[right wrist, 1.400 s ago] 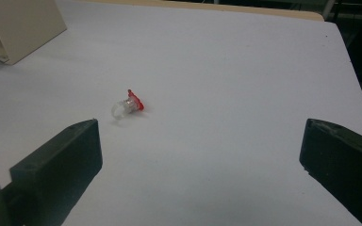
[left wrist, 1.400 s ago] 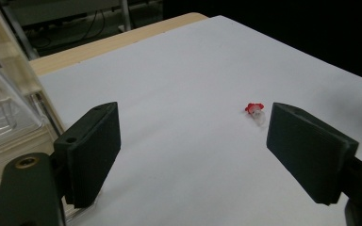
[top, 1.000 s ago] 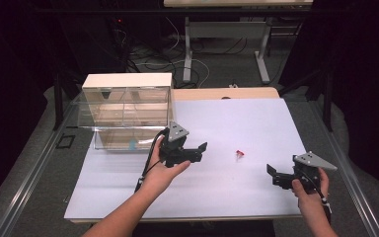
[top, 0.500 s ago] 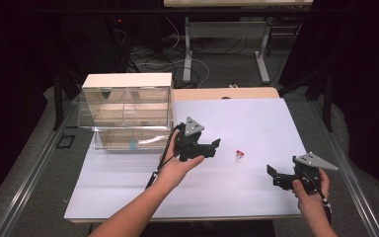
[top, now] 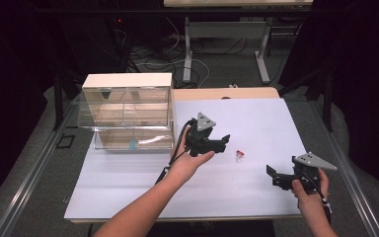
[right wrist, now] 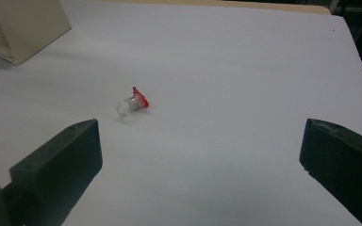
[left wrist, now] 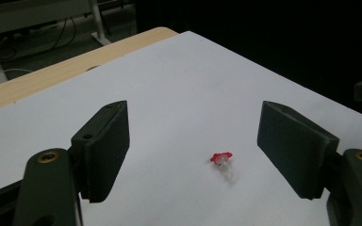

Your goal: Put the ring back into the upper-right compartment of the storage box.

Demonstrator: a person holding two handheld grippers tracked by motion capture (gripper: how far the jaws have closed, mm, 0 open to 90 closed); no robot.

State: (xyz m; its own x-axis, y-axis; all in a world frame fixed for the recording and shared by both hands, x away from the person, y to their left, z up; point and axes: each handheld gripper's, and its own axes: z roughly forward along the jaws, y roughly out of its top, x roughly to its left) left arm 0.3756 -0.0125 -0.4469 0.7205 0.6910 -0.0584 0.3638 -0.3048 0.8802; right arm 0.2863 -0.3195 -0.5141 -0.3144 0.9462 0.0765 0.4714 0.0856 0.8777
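Note:
A tiny clear piece with a red cap [top: 238, 154] lies on the white table sheet [top: 256, 118]. My left gripper [top: 223, 141] hovers just left of it, pointing at it. In the left gripper view the piece [left wrist: 221, 161] lies on the sheet ahead, seen between the wide-apart jaws [left wrist: 193, 125]. These jaws have just been closing a little and nothing is gripped. My right gripper [top: 272, 174] rests open near the front right. The capped piece [right wrist: 133, 102] lies beyond its jaws [right wrist: 202, 141] in the right gripper view.
A clear plastic drawer cabinet [top: 126, 106] with a white top stands at the back left. Its lower drawer [top: 133, 140] is pulled out and holds a small blue item. The cabinet's corner [right wrist: 23, 28] appears in the right gripper view. Beyond the sheet a wooden table edge [top: 222, 94] runs along the back.
My left hand has carried its gripper to the right, from near the cabinet toward the red-capped piece. The right gripper and the piece have stayed in place.

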